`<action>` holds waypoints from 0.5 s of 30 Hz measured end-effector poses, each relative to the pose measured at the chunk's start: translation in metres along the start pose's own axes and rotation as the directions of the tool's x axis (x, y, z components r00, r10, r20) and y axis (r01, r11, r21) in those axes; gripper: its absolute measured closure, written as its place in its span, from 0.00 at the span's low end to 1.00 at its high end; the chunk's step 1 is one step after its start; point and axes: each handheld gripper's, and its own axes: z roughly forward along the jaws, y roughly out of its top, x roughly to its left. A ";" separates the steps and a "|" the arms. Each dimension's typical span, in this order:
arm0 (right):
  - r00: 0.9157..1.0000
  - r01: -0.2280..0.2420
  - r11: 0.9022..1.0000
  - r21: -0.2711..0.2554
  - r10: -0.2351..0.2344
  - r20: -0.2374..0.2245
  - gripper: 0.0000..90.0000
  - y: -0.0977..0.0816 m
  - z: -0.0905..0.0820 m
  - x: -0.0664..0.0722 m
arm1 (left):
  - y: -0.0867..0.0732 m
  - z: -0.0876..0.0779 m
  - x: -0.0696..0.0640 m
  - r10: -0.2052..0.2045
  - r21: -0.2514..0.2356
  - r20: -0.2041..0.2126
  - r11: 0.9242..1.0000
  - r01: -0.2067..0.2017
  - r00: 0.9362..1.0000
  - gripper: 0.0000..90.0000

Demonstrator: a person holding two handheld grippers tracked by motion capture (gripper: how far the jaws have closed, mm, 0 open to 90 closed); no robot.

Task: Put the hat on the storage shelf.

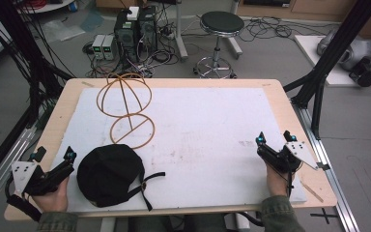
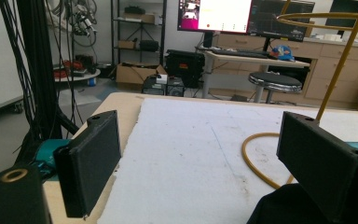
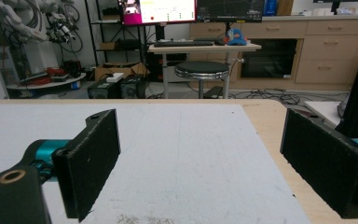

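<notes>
Here the black cap (image 1: 108,174) lies at the lower left of the high view on the white sheet (image 1: 207,130), just right of the left gripper (image 1: 54,155), whose fingers stand apart with nothing between them. The right gripper (image 1: 274,139), lower right, is likewise spread and empty. The wire stand (image 1: 125,108) rises above the cap.

We see a black cap (image 1: 108,175) beside our left gripper (image 1: 53,155), a wire stand (image 1: 125,108) behind it, our right gripper (image 1: 274,139) well apart.
</notes>
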 end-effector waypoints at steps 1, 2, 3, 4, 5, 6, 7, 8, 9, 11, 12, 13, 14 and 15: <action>1.000 0.002 1.000 0.001 -0.002 0.001 0.12 0.000 0.000 0.000 | 0.000 0.000 0.000 0.000 0.000 0.003 1.000 0.000 1.000 0.15; 1.000 0.003 1.000 0.000 -0.003 0.001 0.12 0.000 0.000 0.000 | 0.000 0.000 0.000 0.000 0.000 0.003 1.000 0.000 1.000 0.15; 1.000 0.000 1.000 0.004 0.000 0.001 0.12 0.000 0.000 0.000 | 0.000 0.000 -0.001 0.000 -0.001 0.005 1.000 0.000 1.000 0.15; 1.000 -0.001 1.000 0.005 0.001 0.001 0.12 0.000 0.000 0.001 | 0.000 0.000 -0.001 0.000 -0.001 0.006 1.000 0.000 1.000 0.15; 1.000 0.001 1.000 0.004 -0.001 0.000 0.12 0.000 0.000 0.001 | 0.000 0.000 0.000 -0.004 0.002 0.007 1.000 0.004 1.000 0.15; 1.000 0.007 1.000 0.003 -0.007 0.000 0.12 0.000 0.000 0.000 | -0.001 0.000 0.000 -0.005 0.003 0.008 1.000 0.005 1.000 0.15; 1.000 0.002 1.000 0.002 -0.002 -0.001 0.12 0.000 0.000 0.001 | -0.001 0.000 0.000 -0.005 0.005 0.008 1.000 0.005 1.000 0.15; 1.000 0.003 1.000 0.004 -0.003 -0.001 0.12 0.000 0.000 0.001 | -0.001 0.000 0.000 -0.006 0.006 0.008 1.000 0.006 1.000 0.15; 1.000 -0.004 1.000 0.010 0.004 -0.001 0.12 0.000 0.000 0.001 | -0.001 0.000 0.000 -0.006 0.006 0.008 1.000 0.006 1.000 0.15; 1.000 0.004 1.000 0.009 -0.004 -0.004 0.12 -0.001 0.001 0.001 | -0.001 0.000 0.001 -0.008 0.005 0.008 1.000 0.008 1.000 0.15; 1.000 0.004 1.000 0.012 -0.004 -0.005 0.12 -0.001 0.001 0.001 | -0.001 0.000 0.001 -0.008 0.005 0.008 1.000 0.008 1.000 0.15; 1.000 0.004 1.000 0.012 -0.004 -0.006 0.12 -0.001 0.000 0.001 | -0.001 0.000 0.001 -0.009 0.007 0.009 1.000 0.009 1.000 0.15; 1.000 0.002 1.000 0.010 -0.002 -0.005 0.12 -0.001 0.001 0.002 | -0.001 -0.001 0.002 -0.009 0.004 0.010 1.000 0.009 1.000 0.15; 1.000 0.003 1.000 0.009 -0.003 -0.008 0.12 -0.001 0.001 0.002 | -0.001 -0.001 0.002 -0.010 0.002 0.010 1.000 0.010 1.000 0.15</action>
